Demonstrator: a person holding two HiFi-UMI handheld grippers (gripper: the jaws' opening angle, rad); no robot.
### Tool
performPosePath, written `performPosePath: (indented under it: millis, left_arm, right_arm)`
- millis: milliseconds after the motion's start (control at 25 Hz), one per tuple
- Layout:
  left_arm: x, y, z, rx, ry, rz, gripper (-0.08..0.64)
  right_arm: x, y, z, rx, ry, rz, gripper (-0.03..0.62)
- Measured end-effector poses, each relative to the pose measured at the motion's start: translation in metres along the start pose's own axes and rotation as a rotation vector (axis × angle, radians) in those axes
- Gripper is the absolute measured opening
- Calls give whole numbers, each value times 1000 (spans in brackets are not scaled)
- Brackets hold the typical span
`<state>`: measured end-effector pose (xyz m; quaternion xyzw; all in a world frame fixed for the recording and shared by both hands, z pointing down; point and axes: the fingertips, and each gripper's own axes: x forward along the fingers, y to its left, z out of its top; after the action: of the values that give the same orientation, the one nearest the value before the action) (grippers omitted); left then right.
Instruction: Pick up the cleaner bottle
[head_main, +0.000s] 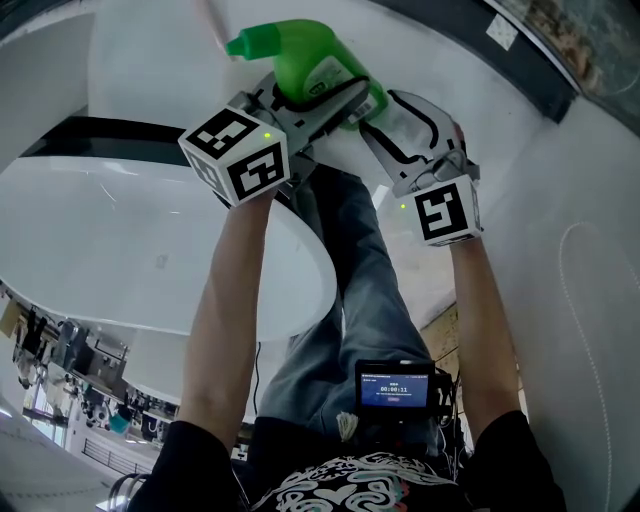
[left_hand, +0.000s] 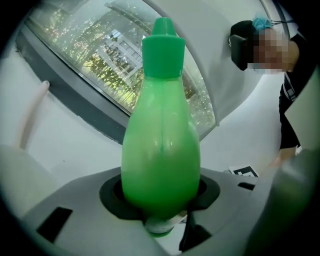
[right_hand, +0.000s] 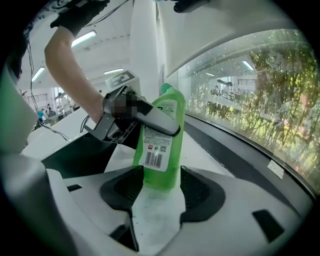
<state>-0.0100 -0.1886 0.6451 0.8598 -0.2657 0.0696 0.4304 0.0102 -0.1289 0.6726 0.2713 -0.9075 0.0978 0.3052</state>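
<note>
The left claw (left_hand: 160, 195) is clamped tight on the cleaner bottle (left_hand: 160, 150). Its two dark pads press on the fat green belly, one on each side. The bottle's green cap (left_hand: 163, 47) sticks out past the claw, away from the hand.

The right claw (right_hand: 161, 180) is on the same bottle, at the other end. Its jaws are closed in on the flat bottom part, and the pads sit against both sides there. Just above them is the white label (right_hand: 156, 150) with black bars on it.

So the bottle is up in the air, held between the two claws, out in front of the person. It lies tipped over, with the cap pointing far and to the left and the bottom toward the right claw.

Under the bottle are the person's legs (head_main: 350, 290) in blue jeans. A big white round table (head_main: 120, 250) is on the left. A small screen (head_main: 395, 385) is lit near the person's waist. On the far side runs a long curved window (right_hand: 250, 90) with green plants behind it.
</note>
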Motion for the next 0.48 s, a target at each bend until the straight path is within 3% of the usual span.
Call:
performPosePath:
  millis: [480]
  left_arm:
    - [-8,2,-12,-179,-71,-8,198]
  right_arm:
    - [-10,2,18,46,-55,-37,250]
